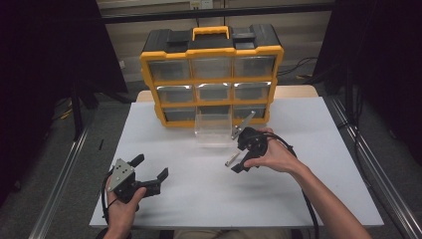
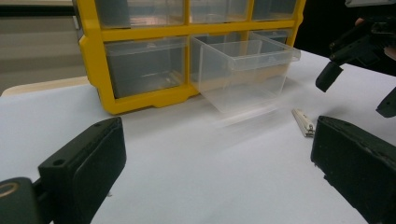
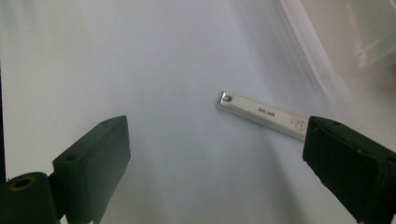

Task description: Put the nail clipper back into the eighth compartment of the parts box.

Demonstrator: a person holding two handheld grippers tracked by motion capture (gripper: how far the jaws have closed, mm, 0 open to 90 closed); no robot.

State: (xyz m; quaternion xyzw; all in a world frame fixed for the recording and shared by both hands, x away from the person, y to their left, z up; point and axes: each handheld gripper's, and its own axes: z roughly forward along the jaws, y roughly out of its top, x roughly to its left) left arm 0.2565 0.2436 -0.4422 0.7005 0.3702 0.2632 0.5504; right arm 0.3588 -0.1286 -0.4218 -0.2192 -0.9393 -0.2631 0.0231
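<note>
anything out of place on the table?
One clear drawer is out of the yellow organizer, sitting on the table in front of its bottom row. A small metal bar lies loose beside it, under the open right gripper.

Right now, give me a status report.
Left gripper open, idle. Right gripper open over metal bar. Clear drawer out, beside it. Nothing blocking.

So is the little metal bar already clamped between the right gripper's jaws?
No, the right gripper is open over the table and the metal bar lies flat on the white surface, with one end reaching behind one jaw.
</note>
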